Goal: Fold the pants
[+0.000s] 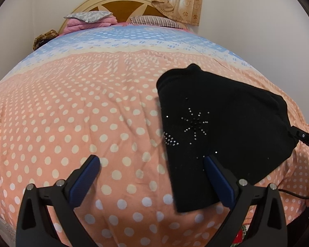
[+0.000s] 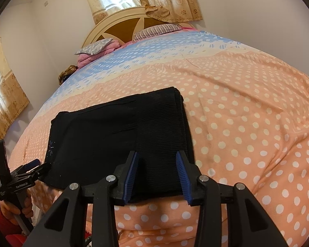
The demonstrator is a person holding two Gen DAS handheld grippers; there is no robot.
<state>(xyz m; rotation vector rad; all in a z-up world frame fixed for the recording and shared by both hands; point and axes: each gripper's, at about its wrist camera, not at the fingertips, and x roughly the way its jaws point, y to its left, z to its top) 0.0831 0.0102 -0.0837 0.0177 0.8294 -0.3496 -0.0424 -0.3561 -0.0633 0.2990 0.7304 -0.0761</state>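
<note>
One pair of pants (image 1: 226, 113), black, folded down to a thick, roughly rectangular block. Lying flat on the bedspread (image 1: 72, 113), peach with white dots, close to the near edge of the bed and well short of the blue band toward the headboard. Layered, with a broad ribbed waistband panel (image 2: 160, 123) uppermost on the right-hand part and smoother knit on the left. Studded at the left end with small rhinestones: a starburst (image 1: 195, 123) and a curved cluster just beside it, near the fold. Edges fairly straight, far right corner squared, a few shallow creases across the top layer.

Left claw (image 1: 152, 162): spread wide, gripping nothing, hovering above the bedspread at the left end of the block, with the right-hand finger (image 1: 216, 177) over the black cloth and the other over bare dots. Seen also from the right wrist view, low at the left, in a hand (image 2: 20, 205) with a red sleeve.

Right claw (image 2: 157, 173): parted partway, straddling the near edge of the ribbed panel, blue pads (image 2: 131, 175) on either side of the cloth. Seemingly not pinching it, though hard to judge from so close.
</note>
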